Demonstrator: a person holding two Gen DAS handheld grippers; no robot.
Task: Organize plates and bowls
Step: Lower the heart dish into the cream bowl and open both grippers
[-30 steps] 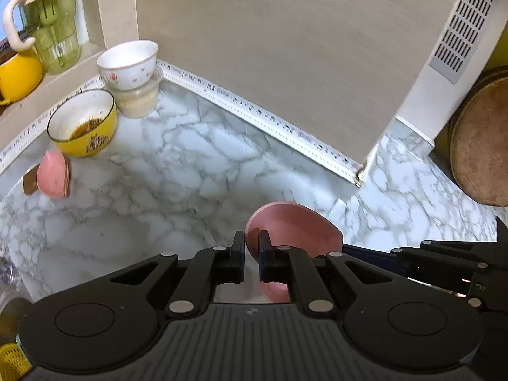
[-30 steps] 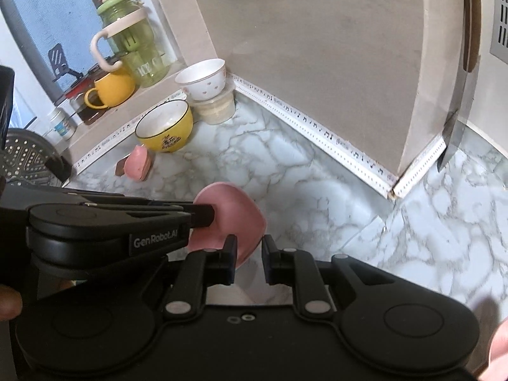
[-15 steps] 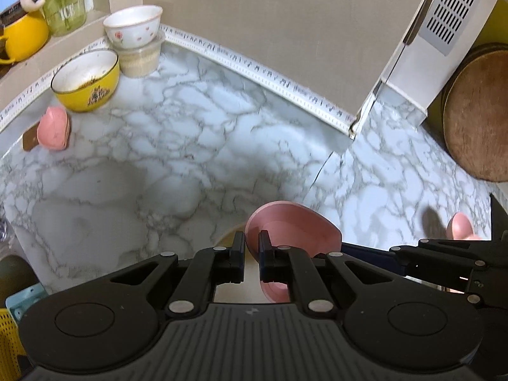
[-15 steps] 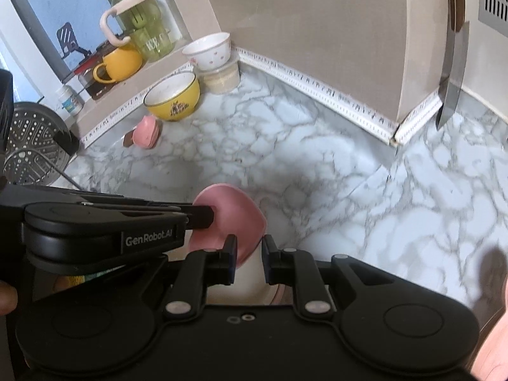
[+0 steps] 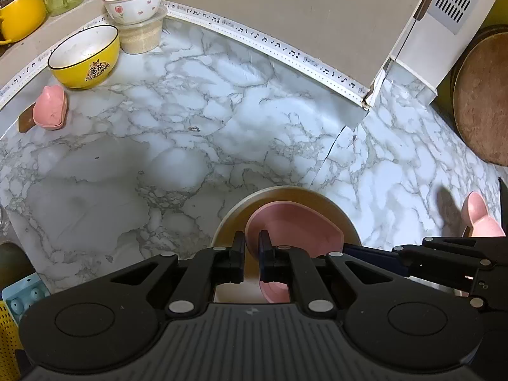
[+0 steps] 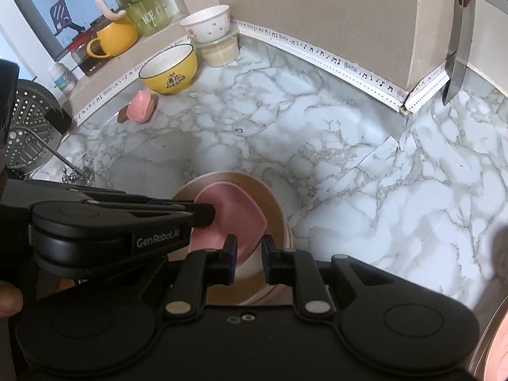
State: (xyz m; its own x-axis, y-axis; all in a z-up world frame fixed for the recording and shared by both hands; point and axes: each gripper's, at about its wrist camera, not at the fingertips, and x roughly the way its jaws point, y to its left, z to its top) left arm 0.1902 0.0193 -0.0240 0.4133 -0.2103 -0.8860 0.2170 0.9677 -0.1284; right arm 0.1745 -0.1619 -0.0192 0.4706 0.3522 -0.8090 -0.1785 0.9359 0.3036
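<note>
Both claws sank toward tabletop (image 5: 197, 146) | left claw (image 5: 251, 249) pinches pink dish (image 5: 295, 227) rim | right claw (image 6: 249, 257) clamps tan plate (image 6: 273, 197) rim | yellow bowl (image 5: 85, 60) at 10 o'clock

Both views were wrist fisheyes, each mounted behind its gripper's two black fingers and looking steeply down onto the white-and-grey marble countertop (image 5: 197, 133). The left view sat close over the pink shallow dish (image 5: 295, 228) and the beige round plate (image 5: 285, 197) beneath it, facing the beige wall corner. The right view sat just beside it, angled slightly from the right, so the left gripper's black body (image 6: 111, 231) crossed its lower left. Shared in both: dish (image 6: 231, 212), plate (image 6: 270, 197), yellow bowl with black rim (image 5: 85, 57) (image 6: 168, 70), white flower-print bowl (image 5: 135, 1) (image 6: 206, 23), marble top (image 6: 317, 146).
</note>
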